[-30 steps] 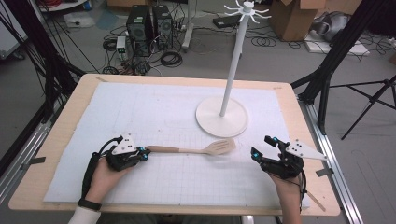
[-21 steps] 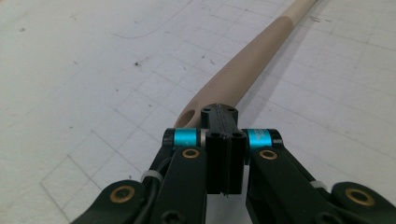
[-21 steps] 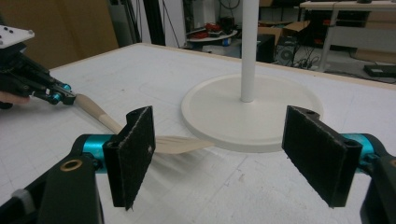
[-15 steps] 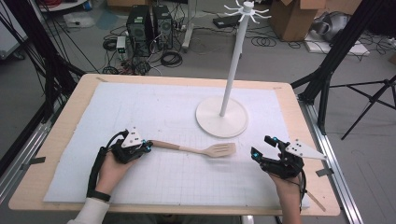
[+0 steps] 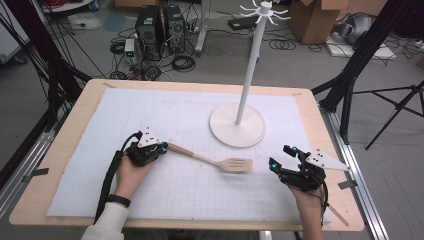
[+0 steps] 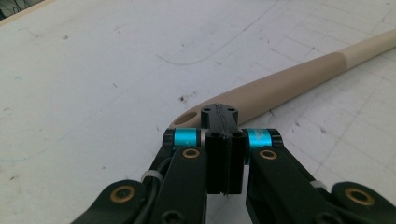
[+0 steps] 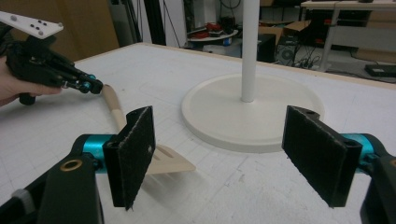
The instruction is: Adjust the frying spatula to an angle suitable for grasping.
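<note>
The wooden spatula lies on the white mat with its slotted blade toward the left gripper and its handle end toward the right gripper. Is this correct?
Not quite. In the high view the wooden spatula has its handle end at the left gripper and its slotted blade toward the right gripper.

Taking the stand [image 5: 237, 131] as landmark: its base is sitting on the mat [image 5: 165, 107], which is lying on the table [image 5: 75, 110], right of centre toward the far edge. The spatula [image 5: 212, 160] is lying on the mat just in front of the stand, blade end nearer it, handle running off to the left. The left gripper [image 5: 161, 147] is sitting front-left of the stand at the handle's end, the right gripper [image 5: 281, 158] front-right of it, near the blade.
</note>
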